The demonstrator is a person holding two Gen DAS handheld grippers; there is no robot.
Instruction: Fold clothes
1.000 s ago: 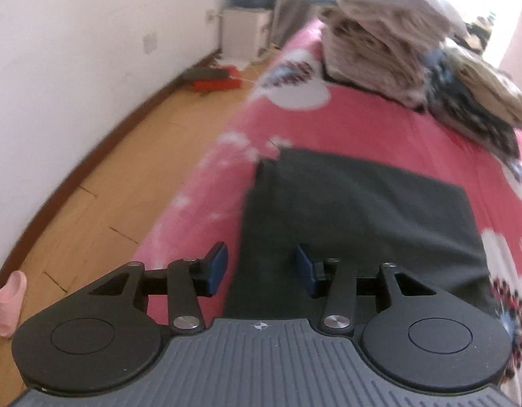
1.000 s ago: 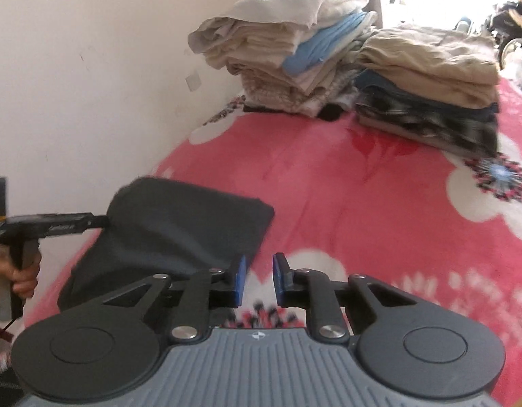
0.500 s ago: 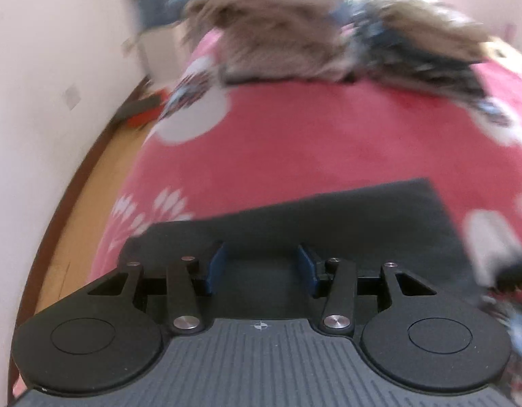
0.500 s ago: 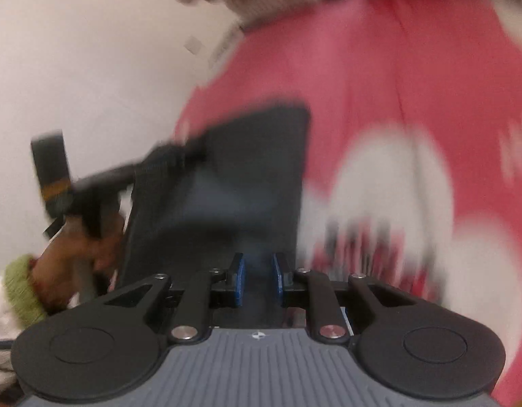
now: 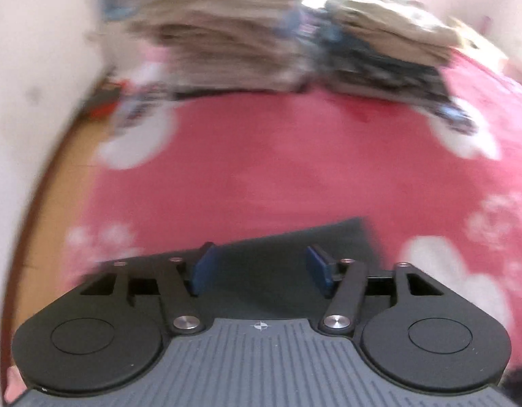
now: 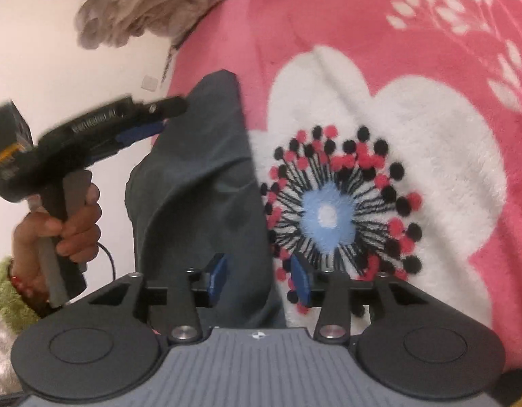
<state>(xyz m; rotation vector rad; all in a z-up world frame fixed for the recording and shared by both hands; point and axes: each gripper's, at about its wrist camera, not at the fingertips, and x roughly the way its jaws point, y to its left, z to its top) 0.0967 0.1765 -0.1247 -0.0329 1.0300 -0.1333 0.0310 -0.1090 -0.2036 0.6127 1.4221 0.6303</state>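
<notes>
Opening both jaws, we keep left gripper (image 5: 259,269) and right gripper (image 6: 257,279) over the dark garment (image 6: 199,183), nothing pinched; it lies on the pink blanket (image 6: 328,17), clothes stacks (image 5: 227,34) well beyond.

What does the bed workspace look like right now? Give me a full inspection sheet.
Surface: pink floral blanket on a bed.
Job's things: dark grey garment, folded into a long strip with soft creases, lying flat at the blanket's edge.
Clutter: two stacks of folded clothes at the far end, blurred.
Grippers: left gripper over the garment, jaws opening, cloth below, not pinched; right gripper over the garment's edge, jaws opening, pads clear of it.
Cables: thin dark cable below the hand holding the left gripper.
Surroundings: white wall, wooden floor beside the bed.
</notes>
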